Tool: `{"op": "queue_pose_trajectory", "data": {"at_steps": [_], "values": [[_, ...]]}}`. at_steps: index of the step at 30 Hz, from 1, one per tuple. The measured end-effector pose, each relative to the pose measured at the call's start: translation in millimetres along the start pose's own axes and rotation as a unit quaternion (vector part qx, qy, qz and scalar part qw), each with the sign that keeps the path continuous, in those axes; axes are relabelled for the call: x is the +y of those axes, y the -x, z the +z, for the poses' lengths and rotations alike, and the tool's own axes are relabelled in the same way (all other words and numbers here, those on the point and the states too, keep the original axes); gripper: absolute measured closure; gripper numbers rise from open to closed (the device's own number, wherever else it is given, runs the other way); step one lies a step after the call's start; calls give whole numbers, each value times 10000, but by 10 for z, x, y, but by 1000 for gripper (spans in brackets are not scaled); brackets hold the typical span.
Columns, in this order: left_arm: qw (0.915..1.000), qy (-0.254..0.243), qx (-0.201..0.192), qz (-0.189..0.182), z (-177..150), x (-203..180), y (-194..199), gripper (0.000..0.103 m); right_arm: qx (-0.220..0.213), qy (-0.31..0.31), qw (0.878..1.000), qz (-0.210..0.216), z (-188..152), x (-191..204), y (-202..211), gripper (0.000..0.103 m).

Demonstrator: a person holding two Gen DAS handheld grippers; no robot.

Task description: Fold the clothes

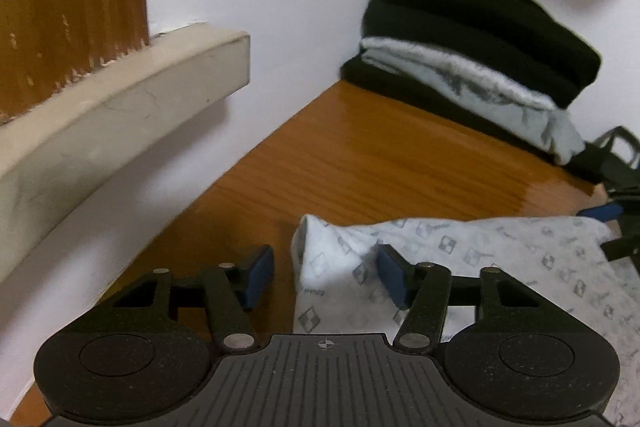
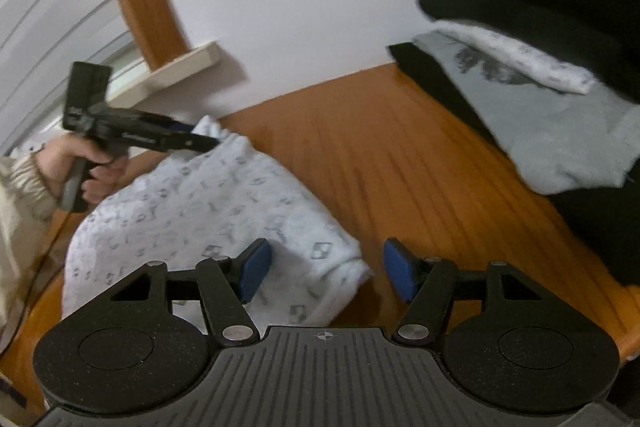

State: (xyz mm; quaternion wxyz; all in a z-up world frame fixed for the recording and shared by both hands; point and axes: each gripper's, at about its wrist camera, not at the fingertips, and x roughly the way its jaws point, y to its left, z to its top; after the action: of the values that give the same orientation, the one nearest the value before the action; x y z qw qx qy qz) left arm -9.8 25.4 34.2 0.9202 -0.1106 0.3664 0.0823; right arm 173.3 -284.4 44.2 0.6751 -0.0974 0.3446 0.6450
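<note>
A white garment with a grey printed pattern (image 1: 500, 255) lies crumpled on the wooden table (image 1: 380, 155). My left gripper (image 1: 325, 275) is open, and one corner of the garment rises between its blue pads without being pressed. In the right wrist view the same garment (image 2: 192, 203) spreads to the left. My right gripper (image 2: 326, 271) is open too, its pads either side of the near corner with gaps showing. The left gripper (image 2: 200, 143), held by a hand (image 2: 92, 171), hovers at the cloth's far end.
A stack of folded black and grey clothes (image 1: 460, 39) sits in the far corner against the white wall, close on the right in the right wrist view (image 2: 540, 7). A beige window ledge (image 1: 120, 99) juts out at the left. Bare wood lies between the stack and the garment.
</note>
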Motion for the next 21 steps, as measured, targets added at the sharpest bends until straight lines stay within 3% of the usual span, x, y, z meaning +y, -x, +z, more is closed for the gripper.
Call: {"op": "queue_pose_trajectory", "data": {"at_steps": [1, 3, 5, 9, 13, 17, 21], "values": [[10000, 12, -11, -81, 3, 21, -18, 49, 38, 69, 10000, 40, 6, 27, -12, 66], [9995, 44, 38, -308, 38, 27, -42, 76, 118, 217, 9996, 112, 18, 86, -35, 76], [9995, -56, 23, -295, 85, -33, -45, 89, 84, 208, 9996, 162, 36, 81, -14, 86], [9993, -310, -200, 14, 202, -206, -12, 93, -145, 531, 9982, -219, 160, 109, 93, 92], [9941, -405, -978, 243, 604, -381, 191, 93, -656, 935, 9900, -833, 462, 118, 266, 93], [9812, -566, -1797, 414, 1098, -597, 493, 94, -1507, 1357, 9693, -1391, 953, 215, 666, 93], [9629, -756, -2518, 613, 1307, -778, 862, 94, -2094, 1876, 9458, -1627, 1198, 484, 1029, 93]]}}
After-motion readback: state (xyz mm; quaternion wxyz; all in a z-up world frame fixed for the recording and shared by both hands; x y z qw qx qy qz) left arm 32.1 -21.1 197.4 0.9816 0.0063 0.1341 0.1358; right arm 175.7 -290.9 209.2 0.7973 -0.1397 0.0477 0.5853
